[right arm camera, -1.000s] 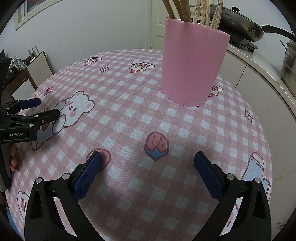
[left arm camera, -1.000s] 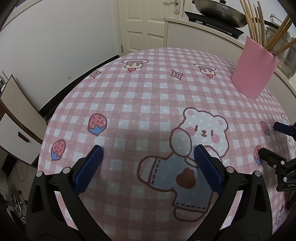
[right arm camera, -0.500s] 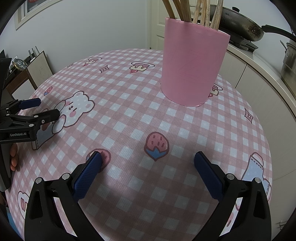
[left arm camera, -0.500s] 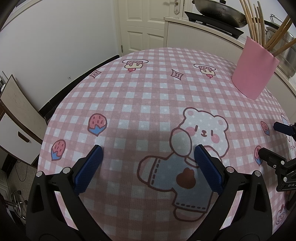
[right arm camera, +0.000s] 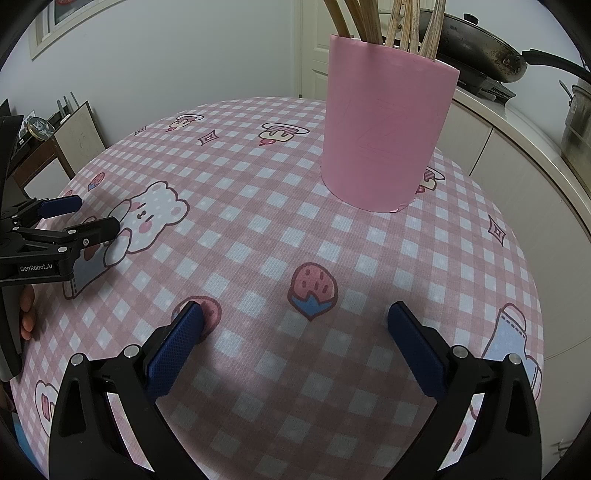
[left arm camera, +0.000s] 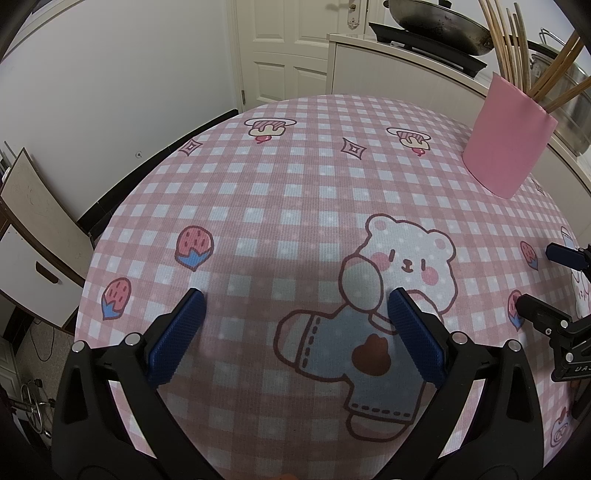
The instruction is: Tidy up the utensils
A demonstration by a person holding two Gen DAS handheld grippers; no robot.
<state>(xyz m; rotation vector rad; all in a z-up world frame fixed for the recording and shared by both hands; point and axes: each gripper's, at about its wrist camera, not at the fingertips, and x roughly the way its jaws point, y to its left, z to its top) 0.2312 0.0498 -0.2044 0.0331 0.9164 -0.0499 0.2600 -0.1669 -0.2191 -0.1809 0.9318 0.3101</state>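
The tablecloth (left arm camera: 295, 206) is pink-and-white gingham, printed with a white bear (left arm camera: 402, 254) with pink cheeks in pale blue overalls bearing a brown heart, pink strawberries (right arm camera: 313, 290) with blue leaves, and small diamond outlines. The cup (right arm camera: 384, 136) is plain pink; the utensils (right arm camera: 402, 26) in it are tan wood. Both grippers have black frames with dark blue textured pads (left arm camera: 177, 339). The wok (right arm camera: 476, 48) is dark grey-black. The door (left arm camera: 284, 48) and cabinets (left arm camera: 399, 70) are off-white.
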